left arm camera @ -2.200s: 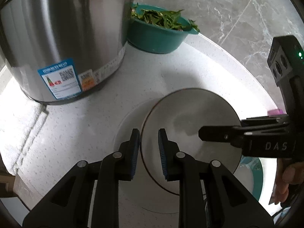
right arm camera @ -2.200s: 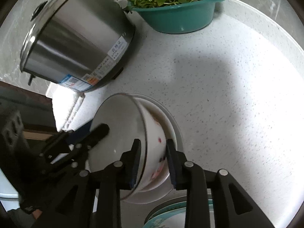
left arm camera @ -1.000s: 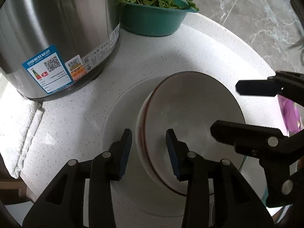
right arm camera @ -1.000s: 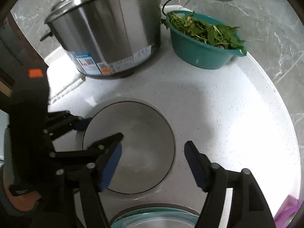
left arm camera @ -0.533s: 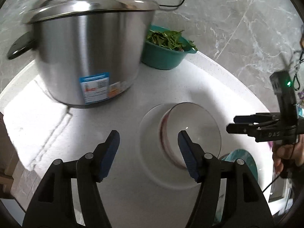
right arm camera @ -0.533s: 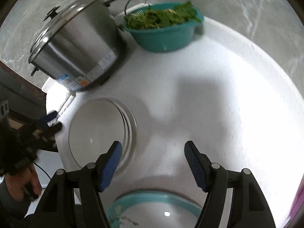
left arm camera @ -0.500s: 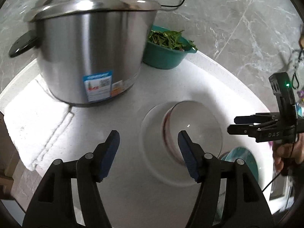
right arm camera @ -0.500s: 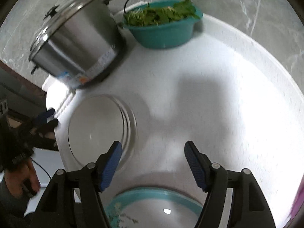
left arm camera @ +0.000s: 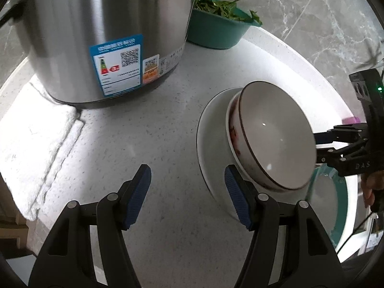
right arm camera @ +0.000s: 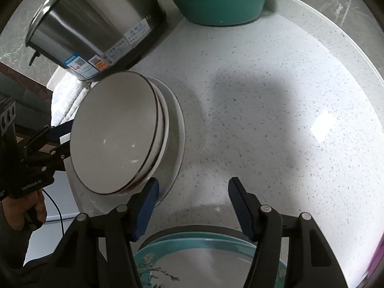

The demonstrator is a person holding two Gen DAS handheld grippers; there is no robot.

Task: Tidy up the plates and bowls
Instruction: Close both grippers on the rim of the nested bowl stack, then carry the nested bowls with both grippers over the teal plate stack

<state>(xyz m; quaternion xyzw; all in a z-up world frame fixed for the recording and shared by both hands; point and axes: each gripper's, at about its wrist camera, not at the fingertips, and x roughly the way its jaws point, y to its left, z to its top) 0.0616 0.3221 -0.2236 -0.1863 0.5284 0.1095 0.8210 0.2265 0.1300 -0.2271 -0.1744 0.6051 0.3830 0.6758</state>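
Note:
Two nested white bowls (left arm camera: 276,139) with dark rims sit on a white plate (left arm camera: 208,148) on the speckled counter. My left gripper (left arm camera: 188,194) stands open over bare counter just left of that plate, its right pad beside the plate's rim. In the right wrist view the bowls (right arm camera: 112,139) and the white plate (right arm camera: 176,129) lie to the left. My right gripper (right arm camera: 194,204) is open with its jaws closing, only counter between them. A teal-rimmed plate (right arm camera: 204,259) lies just below its fingers. Each gripper shows in the other's view: the right gripper (left arm camera: 320,146), the left gripper (right arm camera: 63,140).
A big steel cooker (left arm camera: 108,36) stands at the back left, with a teal basin of greens (left arm camera: 216,24) beside it. A white towel (left arm camera: 36,132) lies left of the cooker. The round counter edge (right arm camera: 360,84) curves along the right, marble floor beyond.
My left gripper has opened wide, let go of the bowl's rim and moved left off the stack. My right gripper has come off the bowls, sunk toward the counter and narrowed a little.

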